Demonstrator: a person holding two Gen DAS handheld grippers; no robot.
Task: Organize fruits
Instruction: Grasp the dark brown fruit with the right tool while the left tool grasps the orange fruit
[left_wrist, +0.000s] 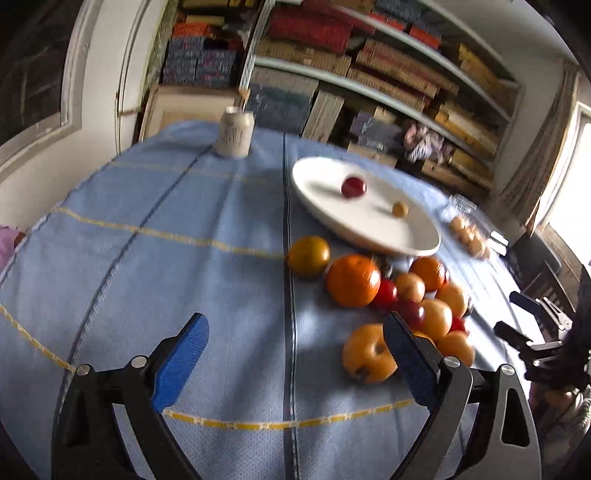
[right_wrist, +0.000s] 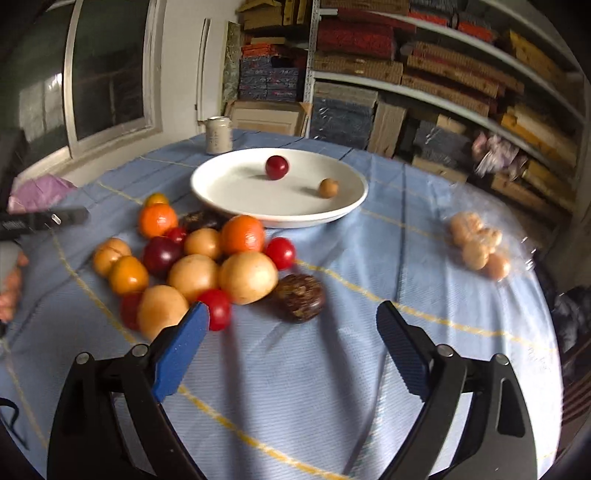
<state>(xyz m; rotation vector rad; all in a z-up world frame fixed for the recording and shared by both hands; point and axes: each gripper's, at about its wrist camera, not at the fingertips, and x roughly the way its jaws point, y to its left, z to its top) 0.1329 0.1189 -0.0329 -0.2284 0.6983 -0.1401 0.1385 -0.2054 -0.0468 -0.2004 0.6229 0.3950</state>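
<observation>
Left hand-held gripper (left_wrist: 295, 343) and right hand-held gripper (right_wrist: 291, 328) both gape wide, empty, above the desk (right_wrist: 295, 387). Heaped fruits (right_wrist: 199, 262) lie at the right one's 11 o'clock. Beyond, at 12, a white plate (right_wrist: 229, 184) carries a red fruit (right_wrist: 276, 167) and a small brown one (right_wrist: 328, 188), possibly a longan. A can (right_wrist: 218, 134) stands behind.

2 low wrist views, shared plate (left_wrist: 364, 229)
</observation>
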